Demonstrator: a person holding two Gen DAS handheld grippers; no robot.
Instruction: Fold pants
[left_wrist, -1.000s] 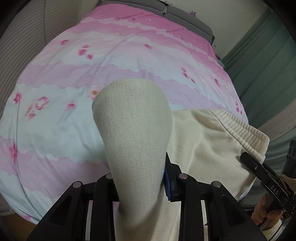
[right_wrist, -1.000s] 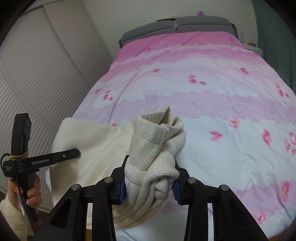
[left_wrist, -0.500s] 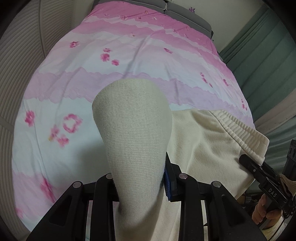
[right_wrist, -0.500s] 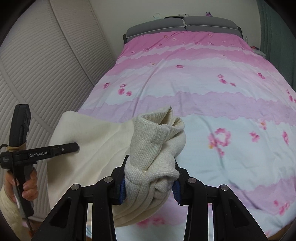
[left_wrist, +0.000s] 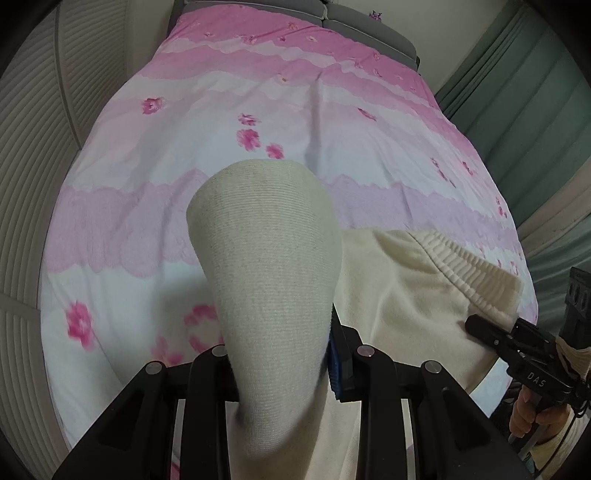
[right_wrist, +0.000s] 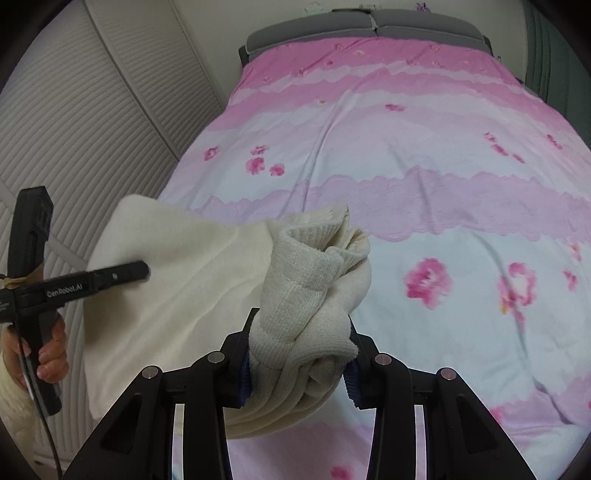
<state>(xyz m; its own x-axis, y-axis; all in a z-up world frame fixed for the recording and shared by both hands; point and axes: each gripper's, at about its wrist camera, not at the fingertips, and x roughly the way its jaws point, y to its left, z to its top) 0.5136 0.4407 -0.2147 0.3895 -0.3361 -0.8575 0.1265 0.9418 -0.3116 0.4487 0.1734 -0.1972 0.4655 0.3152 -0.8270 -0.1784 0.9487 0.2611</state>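
1. On the far left, beside the bed, stands a ribbed, off-white sliding wardrobe door (right_wrist: 74, 122). I want to keep my left arm clear of it.
2. My left hand-held gripper (left_wrist: 280, 369) is clamped on a greyish ribbed knit cuff (left_wrist: 266, 258), which stands up between its jaws and hides much of that view.
3. Between my two hands the cream fleece pants (right_wrist: 177, 280) hang as a stretched sheet above the pink-and-white flowered duvet (right_wrist: 406, 155). They are not yet laid on it.
4. My right hand-held gripper (right_wrist: 299, 365) is closed on a thick bunch of the same cream fabric, with a ribbed end twisted on top.
5. In the left view, the gathered elastic waistband (left_wrist: 465, 262) runs toward my right hand.
6. I judge that I am carrying the pants over the bed to lay them out flat.
7. To do it well, I should:
   - keep both grips firm;
   - hold the span taut and both hands level;
   - let the hanging edge touch first;
   - draw the rest down without wrinkles.
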